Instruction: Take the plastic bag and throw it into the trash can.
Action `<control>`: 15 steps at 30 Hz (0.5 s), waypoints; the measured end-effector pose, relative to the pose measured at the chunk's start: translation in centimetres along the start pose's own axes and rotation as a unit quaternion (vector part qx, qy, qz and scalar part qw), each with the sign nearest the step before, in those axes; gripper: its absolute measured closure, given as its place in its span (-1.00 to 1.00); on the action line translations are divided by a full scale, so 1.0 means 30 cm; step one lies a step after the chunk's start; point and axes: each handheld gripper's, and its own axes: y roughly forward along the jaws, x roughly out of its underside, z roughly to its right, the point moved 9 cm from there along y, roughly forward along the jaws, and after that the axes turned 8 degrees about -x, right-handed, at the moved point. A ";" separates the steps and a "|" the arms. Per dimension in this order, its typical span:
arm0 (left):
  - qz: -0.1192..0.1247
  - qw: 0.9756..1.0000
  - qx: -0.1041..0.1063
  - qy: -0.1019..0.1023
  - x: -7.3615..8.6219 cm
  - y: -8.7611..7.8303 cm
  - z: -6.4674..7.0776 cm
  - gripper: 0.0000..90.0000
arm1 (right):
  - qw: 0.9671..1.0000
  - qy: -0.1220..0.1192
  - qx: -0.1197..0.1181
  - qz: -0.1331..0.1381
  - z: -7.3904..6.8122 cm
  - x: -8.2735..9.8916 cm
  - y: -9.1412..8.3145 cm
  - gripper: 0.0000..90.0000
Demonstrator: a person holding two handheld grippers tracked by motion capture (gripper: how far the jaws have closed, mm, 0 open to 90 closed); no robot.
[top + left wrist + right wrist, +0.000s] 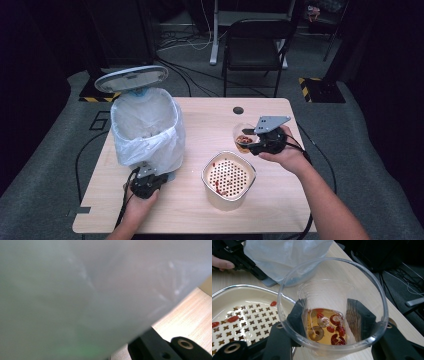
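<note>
The right gripper's [329,340] two black jaws are closed on a clear plastic cup [332,307], one jaw pressed against each side of its lower wall, so the cup stands upright between them with its open mouth toward the camera. Inside the cup sits a shallow pool of amber liquid [322,337] with red and pale ring-shaped pieces [335,321] floating in it. In the high view the right gripper [256,142] holds the cup [243,136] above the right half of the wooden table [280,200], just beyond and to the right of a cream-coloured strainer bowl [228,176]. The strainer's perforated floor carries a few red bits [232,319]; in the right gripper view its rim lies just beside the cup, to the left.

The left gripper [146,184] rests at the foot of a bin lined with a white plastic bag [147,127], touching or nearly touching the bag's lower edge. In the left gripper view, the blurred white bag [87,290] hides most of the jaws, with part of one black jaw showing at the bottom right over the table [192,317]; whether they are open or closed cannot be told. The bin's grey lid [131,77] stands tilted open above the bag. Beyond the table, a black chair [255,47] stands on the floor.
</note>
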 end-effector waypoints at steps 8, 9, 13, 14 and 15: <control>-0.001 1.000 -0.001 0.000 0.000 0.000 0.000 1.00 | 0.999 -0.046 -0.006 -0.021 -0.034 -0.019 0.019 0.16; 0.000 1.000 0.000 0.000 0.000 0.000 0.000 1.00 | 0.998 -0.051 -0.007 -0.025 -0.039 -0.021 0.020 0.16; 0.000 1.000 0.000 0.000 0.000 0.000 0.000 1.00 | 0.996 -0.077 -0.004 -0.033 -0.057 -0.035 0.025 0.16; 0.000 1.000 0.000 0.000 0.000 0.000 0.000 1.00 | 0.996 -0.083 -0.005 -0.034 -0.063 -0.038 0.026 0.16; 0.000 1.000 0.000 0.000 0.000 0.000 0.000 1.00 | 0.995 -0.092 -0.005 -0.035 -0.066 -0.041 0.027 0.16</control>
